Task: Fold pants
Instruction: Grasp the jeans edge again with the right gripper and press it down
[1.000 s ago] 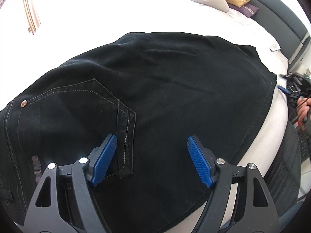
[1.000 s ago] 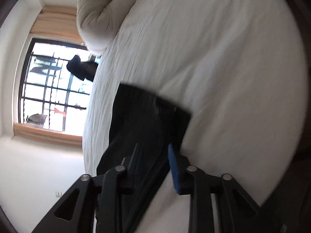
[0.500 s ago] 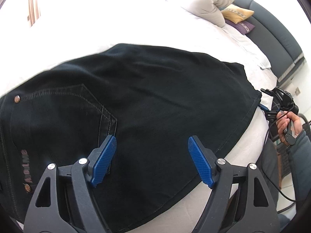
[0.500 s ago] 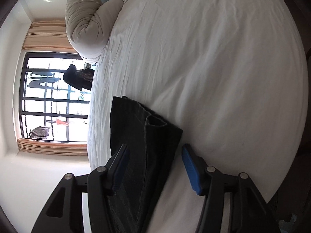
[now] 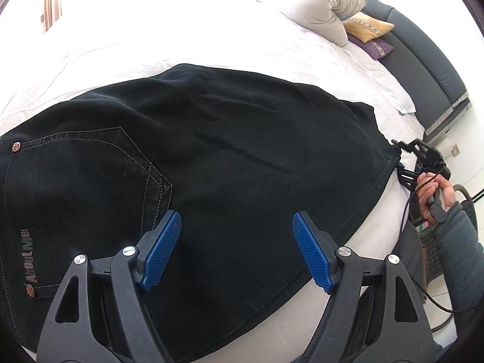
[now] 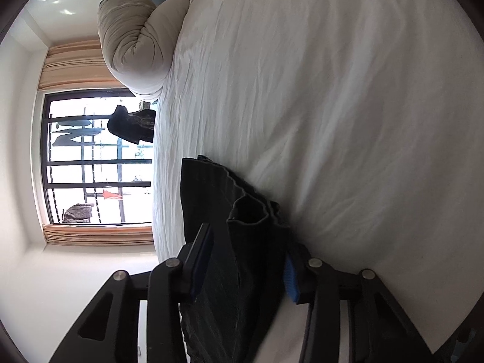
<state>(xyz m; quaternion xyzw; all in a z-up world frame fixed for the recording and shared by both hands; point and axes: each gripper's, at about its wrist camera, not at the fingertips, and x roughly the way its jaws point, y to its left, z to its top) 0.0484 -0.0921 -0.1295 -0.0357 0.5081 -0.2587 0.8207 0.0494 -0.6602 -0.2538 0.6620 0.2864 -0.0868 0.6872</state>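
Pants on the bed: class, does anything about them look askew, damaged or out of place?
Nothing damaged. The black pants lie flat on the white bed; only the leg hems gape slightly where the right gripper is closing around them.

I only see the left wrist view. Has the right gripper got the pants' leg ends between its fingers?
Observer: Yes. The hems sit between the right gripper's fingers, which are closing; no firm pinch shows yet.
Operator: Are they lying flat?
Observer: No, one gapes open in a loop.
Operator: Anything beyond them?
Observer: A dark garment at the bed's far edge, by the window.
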